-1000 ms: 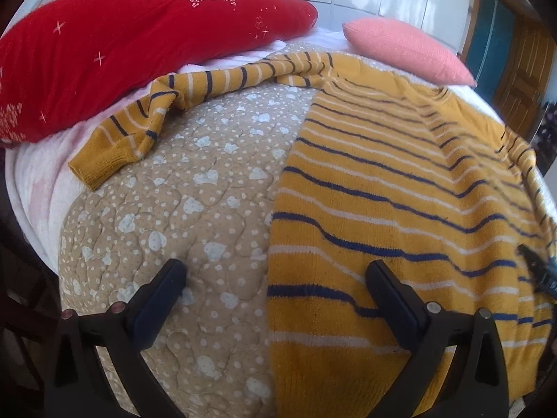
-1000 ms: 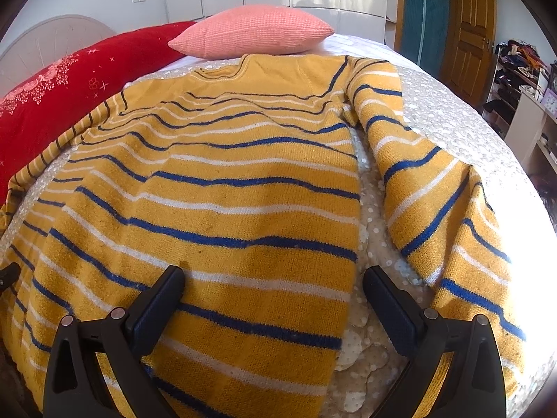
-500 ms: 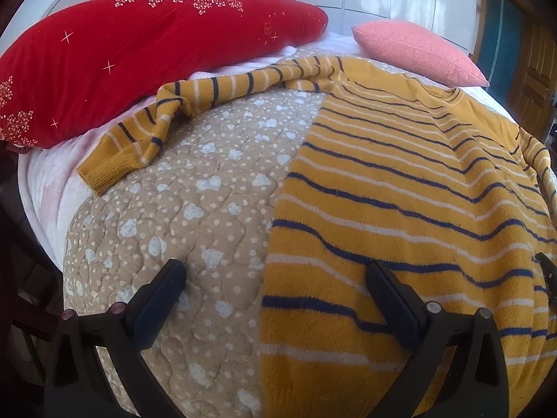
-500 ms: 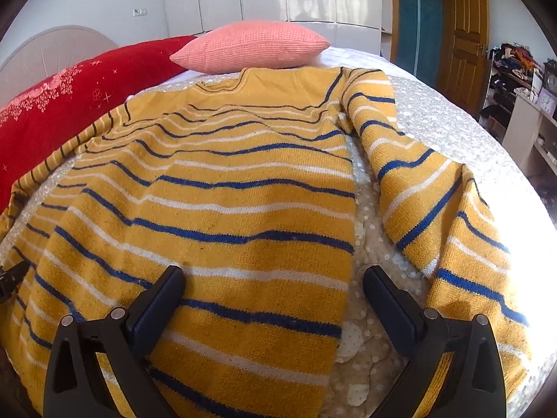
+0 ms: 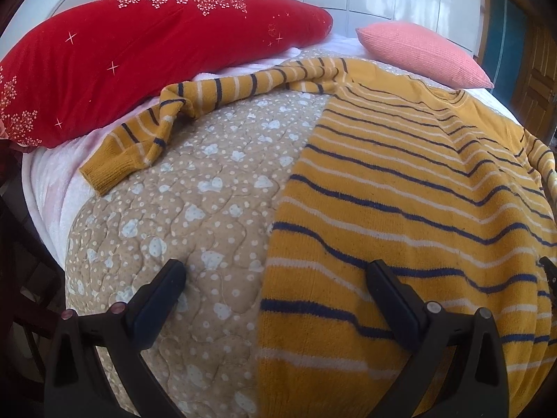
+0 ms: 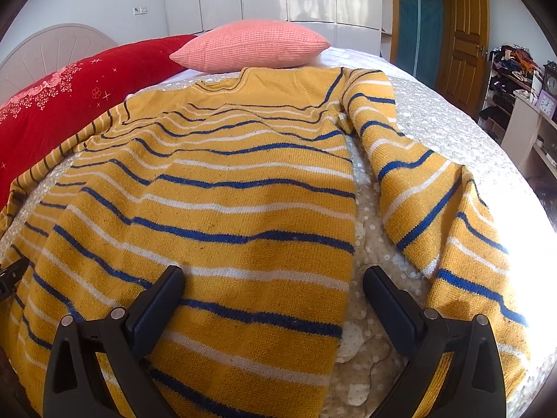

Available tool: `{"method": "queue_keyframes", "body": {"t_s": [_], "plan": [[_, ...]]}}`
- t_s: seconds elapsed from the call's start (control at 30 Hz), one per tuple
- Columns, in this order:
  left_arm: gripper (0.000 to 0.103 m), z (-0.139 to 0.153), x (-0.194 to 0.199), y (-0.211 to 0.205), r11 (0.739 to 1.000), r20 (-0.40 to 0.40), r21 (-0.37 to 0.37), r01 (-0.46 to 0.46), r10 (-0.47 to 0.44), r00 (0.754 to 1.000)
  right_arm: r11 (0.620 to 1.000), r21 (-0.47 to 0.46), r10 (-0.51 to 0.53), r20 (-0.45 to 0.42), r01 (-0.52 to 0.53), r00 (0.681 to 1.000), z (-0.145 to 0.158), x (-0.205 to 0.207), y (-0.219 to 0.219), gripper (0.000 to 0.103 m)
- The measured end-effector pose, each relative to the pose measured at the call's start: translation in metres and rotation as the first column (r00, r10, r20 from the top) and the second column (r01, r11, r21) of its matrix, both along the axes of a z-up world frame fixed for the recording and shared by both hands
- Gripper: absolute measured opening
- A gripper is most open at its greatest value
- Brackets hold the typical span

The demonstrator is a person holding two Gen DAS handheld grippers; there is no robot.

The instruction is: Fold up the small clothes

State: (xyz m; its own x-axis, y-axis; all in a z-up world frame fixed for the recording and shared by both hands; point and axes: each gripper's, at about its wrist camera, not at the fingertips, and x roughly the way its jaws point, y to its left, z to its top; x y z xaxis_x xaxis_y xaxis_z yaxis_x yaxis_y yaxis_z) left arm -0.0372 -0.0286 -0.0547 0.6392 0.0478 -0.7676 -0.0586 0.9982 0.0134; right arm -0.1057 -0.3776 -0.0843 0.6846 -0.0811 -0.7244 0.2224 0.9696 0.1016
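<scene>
A mustard-yellow sweater (image 5: 410, 216) with navy and white stripes lies flat, face up, on a beige dotted quilt (image 5: 195, 209). Its left sleeve (image 5: 195, 104) stretches out toward the red pillow. In the right wrist view the sweater body (image 6: 222, 195) fills the middle and its right sleeve (image 6: 428, 188) lies folded down beside it. My left gripper (image 5: 275, 275) is open and empty, straddling the sweater's left edge near the hem. My right gripper (image 6: 273, 277) is open and empty, straddling the right edge near the hem.
A large red pillow (image 5: 139, 48) lies at the back left and a pink cushion (image 6: 254, 48) lies just beyond the collar. A wooden door (image 6: 466, 28) and cluttered shelves (image 6: 515, 83) stand at the right. The bed edge drops off at the left (image 5: 41, 188).
Both grippers have drawn back and lifted slightly, so more of the pillows and room shows. The sweater has not moved. Both grippers stay open.
</scene>
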Motion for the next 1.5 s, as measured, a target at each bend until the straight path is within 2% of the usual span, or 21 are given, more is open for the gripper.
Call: {"method": "queue_keyframes", "body": {"t_s": [0.23,0.33,0.37,0.43,0.5,0.57,0.73,0.83,0.87,1.0,1.03,1.1,1.13,1.17,1.23,1.27,1.3,1.37,1.43,1.47,1.5], "plan": [[0.103,0.001,-0.002,0.004,0.999,0.0,-0.021,0.032,-0.032,0.999,1.0,0.0,0.0,0.001,0.0,1.0,0.0,0.0,0.0,0.103],[0.103,0.01,-0.006,0.017,0.99,-0.004,-0.12,0.071,-0.072,0.997,1.0,0.0,0.0,0.001,0.0,1.0,0.0,0.0,0.0,0.103],[0.103,0.015,-0.009,0.026,0.979,0.007,-0.186,0.086,-0.087,0.996,1.0,-0.001,0.0,0.001,0.0,1.0,0.0,0.0,0.0,0.103],[0.103,0.02,-0.014,0.038,0.958,0.019,-0.271,0.096,-0.095,0.995,1.0,-0.001,0.0,0.001,0.0,1.0,0.0,0.0,0.0,0.103],[0.103,0.022,-0.015,0.046,0.938,0.015,-0.332,0.097,-0.098,0.995,1.0,-0.001,0.0,0.001,0.0,1.0,0.0,0.0,0.0,0.103],[0.103,0.022,-0.011,0.042,0.943,0.003,-0.314,0.111,-0.116,0.993,1.0,-0.001,0.0,0.002,0.0,1.0,0.0,0.0,0.0,0.103],[0.102,0.014,0.004,0.011,0.966,-0.049,-0.188,0.175,-0.187,0.981,1.0,-0.007,-0.001,0.001,0.001,1.0,0.0,0.0,0.0,0.103],[0.07,0.013,0.006,0.006,0.985,-0.075,-0.106,0.138,-0.146,0.986,1.0,-0.007,-0.001,0.004,0.001,1.0,0.0,-0.001,-0.001,0.103],[0.067,0.016,0.005,0.01,0.986,-0.084,-0.109,0.122,-0.132,0.988,1.0,-0.007,-0.002,0.004,0.002,1.0,0.0,-0.001,-0.002,0.103],[0.068,0.039,-0.014,0.025,0.978,-0.073,-0.196,0.071,-0.086,0.994,1.0,0.02,0.009,-0.016,-0.009,1.0,0.002,0.001,-0.004,0.103],[0.071,0.044,-0.02,0.026,0.978,-0.064,-0.197,0.068,-0.082,0.995,0.998,0.053,0.024,-0.021,-0.023,0.999,0.004,0.001,-0.007,0.103],[0.076,0.056,-0.032,0.025,0.979,-0.04,-0.192,0.071,-0.08,0.996,0.982,0.179,0.058,0.004,-0.058,0.998,0.009,-0.005,-0.021,0.103],[0.077,0.062,-0.038,0.022,0.98,-0.024,-0.181,0.078,-0.084,0.996,0.966,0.252,0.061,0.026,-0.066,0.998,0.01,-0.008,-0.028,0.103],[0.077,0.068,-0.043,0.018,0.982,-0.008,-0.165,0.092,-0.094,0.996,0.933,0.355,0.039,0.071,-0.062,0.997,0.012,-0.015,-0.04,0.103],[0.077,0.078,-0.049,0.007,0.984,0.019,-0.136,0.116,-0.115,0.993,0.886,0.463,-0.034,0.138,-0.034,0.99,0.009,-0.025,-0.057,0.103],[0.077,0.082,-0.051,0.002,0.983,0.031,-0.131,0.128,-0.125,0.992,0.834,0.551,-0.065,0.151,-0.029,0.986,0.001,-0.03,-0.067,0.103],[0.077,0.084,-0.052,-0.003,0.982,0.038,-0.128,0.138,-0.134,0.99,0.825,0.563,-0.031,0.131,-0.049,0.991,-0.001,-0.028,-0.068,0.103],[0.077,0.087,-0.055,-0.012,0.979,0.046,-0.125,0.16,-0.155,0.987,0.848,0.523,0.032,0.122,-0.092,0.992,0.01,-0.031,-0.064,0.096],[0.077,0.087,-0.054,-0.017,0.978,0.04,-0.122,0.17,-0.167,0.985,0.835,0.533,0.038,0.195,-0.138,0.98,0.028,-0.047,-0.067,0.073],[0.077,0.086,-0.055,-0.018,0.978,0.036,-0.118,0.171,-0.168,0.985,0.845,0.512,0.018,0.265,-0.157,0.964,0.044,-0.066,-0.073,0.072],[0.077,0.085,-0.054,-0.018,0.979,0.033,-0.113,0.168,-0.165,0.986,0.862,0.485,0.0,0.295,-0.15,0.955,0.054,-0.078,-0.078,0.072]]}}
